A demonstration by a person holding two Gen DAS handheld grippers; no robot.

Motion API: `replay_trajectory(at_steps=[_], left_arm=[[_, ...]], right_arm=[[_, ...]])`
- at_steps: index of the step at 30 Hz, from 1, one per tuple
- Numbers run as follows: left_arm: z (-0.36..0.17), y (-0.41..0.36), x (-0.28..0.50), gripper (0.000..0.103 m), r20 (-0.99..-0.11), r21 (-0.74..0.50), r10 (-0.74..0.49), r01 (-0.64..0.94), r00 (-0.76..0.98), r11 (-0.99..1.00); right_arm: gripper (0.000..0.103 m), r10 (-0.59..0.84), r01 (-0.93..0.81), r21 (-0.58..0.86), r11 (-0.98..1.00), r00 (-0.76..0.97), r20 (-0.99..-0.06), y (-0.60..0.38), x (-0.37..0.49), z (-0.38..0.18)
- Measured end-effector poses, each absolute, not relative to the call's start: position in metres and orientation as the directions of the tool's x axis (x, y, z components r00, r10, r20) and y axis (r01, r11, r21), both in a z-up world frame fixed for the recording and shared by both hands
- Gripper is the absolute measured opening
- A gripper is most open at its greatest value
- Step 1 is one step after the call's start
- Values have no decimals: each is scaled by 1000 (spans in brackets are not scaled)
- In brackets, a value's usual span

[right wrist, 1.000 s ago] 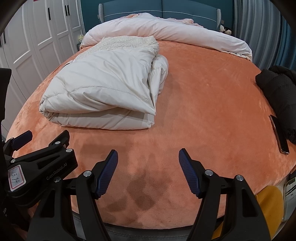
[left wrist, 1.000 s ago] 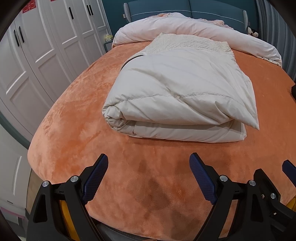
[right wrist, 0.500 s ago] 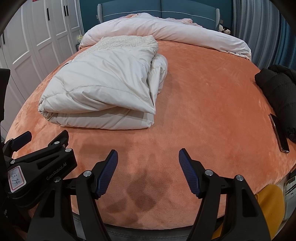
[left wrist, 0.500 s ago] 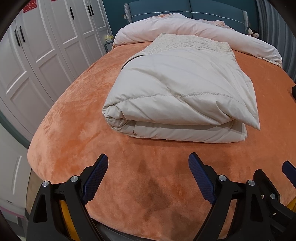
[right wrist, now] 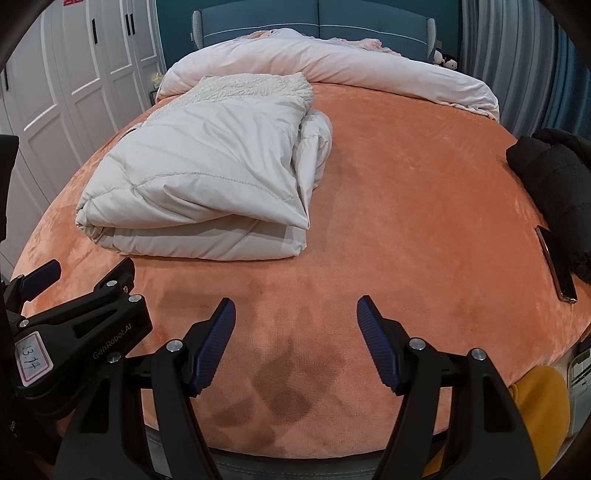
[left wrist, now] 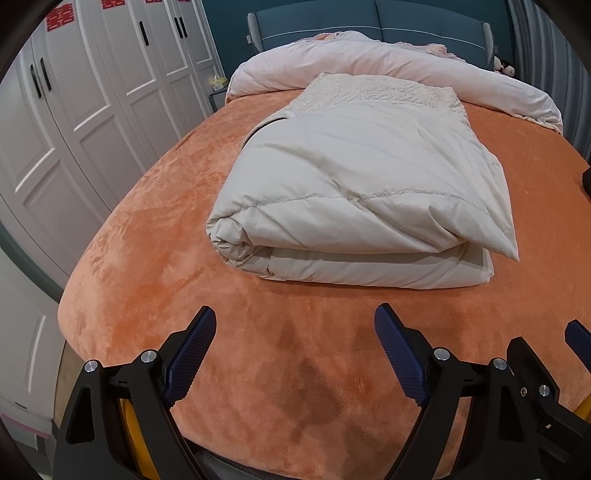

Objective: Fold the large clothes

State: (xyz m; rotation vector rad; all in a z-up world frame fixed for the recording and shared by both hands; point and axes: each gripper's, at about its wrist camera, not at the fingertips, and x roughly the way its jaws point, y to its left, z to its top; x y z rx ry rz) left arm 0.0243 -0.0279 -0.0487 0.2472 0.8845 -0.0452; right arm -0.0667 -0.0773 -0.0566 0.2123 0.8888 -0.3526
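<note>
An orange plush bed cover (left wrist: 155,236) fills both views, with dark rubbed patches near the foot edge. A pink duvet (right wrist: 332,62) is heaped across the head end, below a blue headboard (right wrist: 314,18). The folded cream padded coat (left wrist: 362,192) lies flat on the cover, left of centre in the right wrist view, well apart from both grippers; its textured fleece part faces the duvet. White wardrobe doors (left wrist: 92,92) are seen at left, with red paper characters cut off by the frame and not readable. A black garment (right wrist: 554,177) is partly cropped at the right edge, a phone (right wrist: 556,264) lying just beside it. The left gripper (left wrist: 295,354) is spread wide and empty; "GenRobot.AI" and a handwritten tag, probably "13.14", are read on its body in the right wrist view. The right gripper (right wrist: 295,343) stands moderately apart, nothing between its fingers.
</note>
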Motion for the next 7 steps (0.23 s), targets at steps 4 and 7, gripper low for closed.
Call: replay_trajectory(at_steps=[4,7], left_arm=[[-49,-29,25,83,-774,192,62,140,631,971],[-48,-30,24,83,-774,191,66,133,629,973]], right_arm=[[66,-219,392,31,920,578,-786,-76,-67,-56],[66,-223,398,32,917,578,-785,-74,-68,-56]])
